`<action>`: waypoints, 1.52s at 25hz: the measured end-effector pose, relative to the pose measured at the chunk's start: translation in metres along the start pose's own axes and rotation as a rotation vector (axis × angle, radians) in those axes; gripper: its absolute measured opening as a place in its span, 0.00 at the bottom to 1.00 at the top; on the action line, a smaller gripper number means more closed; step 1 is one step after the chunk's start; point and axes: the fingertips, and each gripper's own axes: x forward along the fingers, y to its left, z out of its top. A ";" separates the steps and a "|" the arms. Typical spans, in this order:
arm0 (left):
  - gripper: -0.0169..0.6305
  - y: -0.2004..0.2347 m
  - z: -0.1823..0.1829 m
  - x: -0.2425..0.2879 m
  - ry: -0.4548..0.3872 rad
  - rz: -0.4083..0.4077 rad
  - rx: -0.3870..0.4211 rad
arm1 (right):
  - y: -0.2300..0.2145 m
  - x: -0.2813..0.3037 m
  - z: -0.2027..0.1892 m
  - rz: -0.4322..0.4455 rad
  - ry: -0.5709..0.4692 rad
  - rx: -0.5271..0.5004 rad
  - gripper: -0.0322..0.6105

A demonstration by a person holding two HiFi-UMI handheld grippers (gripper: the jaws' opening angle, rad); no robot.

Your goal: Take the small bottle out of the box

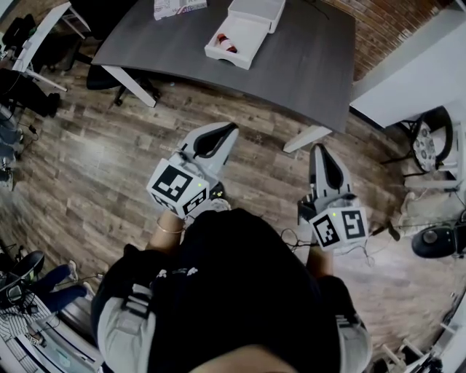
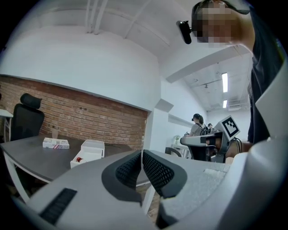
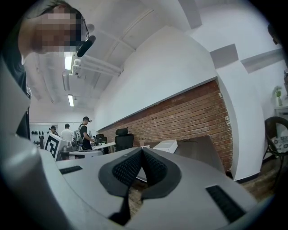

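An open white box (image 1: 231,42) lies on the dark grey table (image 1: 306,65), far ahead of both grippers. Inside it is a small bottle (image 1: 227,45) with a red cap. The left gripper view also shows the box (image 2: 88,152) and the red-capped bottle (image 2: 79,159), off to the left. My left gripper (image 1: 231,130) is shut and empty, held over the wooden floor short of the table; its pads meet at the left gripper (image 2: 142,152). My right gripper (image 1: 318,149) is shut on nothing near the table's corner, jaws closed at the right gripper (image 3: 142,150).
A second white box (image 1: 256,13) stands behind the open one, and a printed carton (image 1: 178,7) lies at the table's far edge. A white table leg (image 1: 306,138) stands between the grippers. Office chairs (image 1: 429,138) and people (image 3: 84,132) are around.
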 end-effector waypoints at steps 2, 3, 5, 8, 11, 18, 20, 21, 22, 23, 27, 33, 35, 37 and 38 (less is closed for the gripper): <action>0.03 0.014 -0.001 -0.002 0.006 0.011 -0.010 | 0.006 0.012 -0.002 0.002 0.003 0.000 0.05; 0.03 0.021 -0.001 -0.003 0.007 0.016 -0.017 | 0.008 0.017 -0.003 0.002 0.004 0.000 0.05; 0.03 0.037 0.000 -0.005 0.008 0.027 -0.032 | 0.013 0.030 -0.003 -0.001 0.006 0.002 0.05; 0.02 0.063 0.003 -0.007 0.003 0.049 -0.048 | 0.019 0.047 -0.006 -0.014 0.009 0.005 0.05; 0.02 0.082 0.007 -0.009 0.003 0.046 -0.038 | 0.026 0.064 -0.008 -0.024 0.012 0.007 0.05; 0.02 0.120 0.011 -0.013 0.015 0.015 -0.014 | 0.043 0.102 -0.012 -0.047 0.013 0.005 0.05; 0.02 0.130 0.014 -0.015 0.010 0.006 0.001 | 0.047 0.113 -0.012 -0.055 0.012 0.003 0.05; 0.02 0.136 0.014 -0.016 0.010 0.005 0.011 | 0.050 0.117 -0.012 -0.059 0.011 0.002 0.05; 0.03 0.141 0.014 -0.017 0.010 0.005 0.023 | 0.052 0.122 -0.013 -0.062 0.011 0.000 0.05; 0.03 0.145 0.014 -0.017 0.011 0.004 0.035 | 0.053 0.125 -0.014 -0.065 0.013 -0.001 0.05; 0.02 0.153 0.015 -0.021 0.009 -0.012 0.047 | 0.057 0.132 -0.015 -0.084 0.029 -0.006 0.05; 0.03 0.156 0.011 -0.022 0.018 -0.026 0.032 | 0.048 0.145 -0.018 -0.096 0.066 -0.015 0.05; 0.03 0.163 0.012 -0.022 0.011 -0.015 0.023 | 0.048 0.156 -0.019 -0.084 0.075 -0.014 0.05; 0.03 0.172 0.014 -0.021 0.007 -0.010 0.031 | 0.048 0.170 -0.017 -0.065 0.076 -0.016 0.05; 0.03 0.176 0.015 -0.020 0.005 -0.009 0.039 | 0.047 0.177 -0.015 -0.056 0.074 -0.018 0.05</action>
